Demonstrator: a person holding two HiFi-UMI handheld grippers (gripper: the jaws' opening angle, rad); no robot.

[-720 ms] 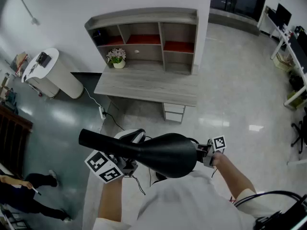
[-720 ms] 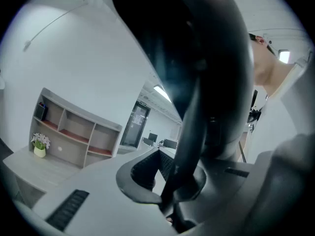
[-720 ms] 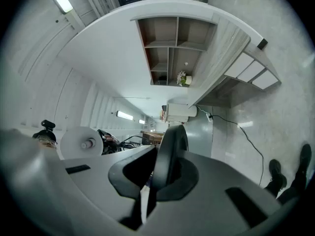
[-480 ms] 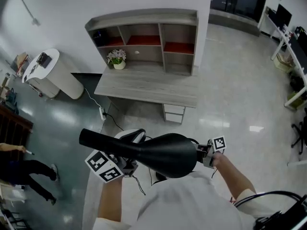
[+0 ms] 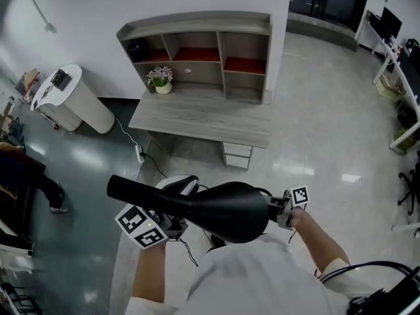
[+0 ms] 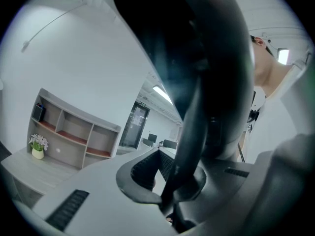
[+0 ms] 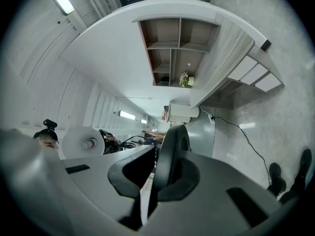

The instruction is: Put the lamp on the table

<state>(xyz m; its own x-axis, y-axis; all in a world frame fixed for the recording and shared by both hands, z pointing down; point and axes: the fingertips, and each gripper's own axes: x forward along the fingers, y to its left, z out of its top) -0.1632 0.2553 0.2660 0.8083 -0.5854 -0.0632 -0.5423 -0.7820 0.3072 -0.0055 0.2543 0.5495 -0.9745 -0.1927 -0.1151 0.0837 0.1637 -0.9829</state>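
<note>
I hold a black lamp (image 5: 226,209) in the air close to my body, its wide shade in the middle and a thick dark end reaching left. My left gripper (image 5: 169,224) is shut on a thin black part of the lamp (image 6: 197,58), which fills the left gripper view. At the lamp's right end, my right gripper (image 5: 274,209) is shut on a curved black edge of the lamp (image 7: 173,146). The grey wooden table (image 5: 197,118) with a shelf unit on it stands ahead against the white wall.
A small pot of flowers (image 5: 159,79) sits at the table's back left. Drawers (image 5: 237,155) hang under its right side, and a cable (image 5: 147,159) trails on the floor. A white rounded machine (image 5: 65,100) stands left; a person (image 5: 26,176) is at the left edge.
The person at the left edge has walked up along the dark floor. The lamp and both grippers have held still.
</note>
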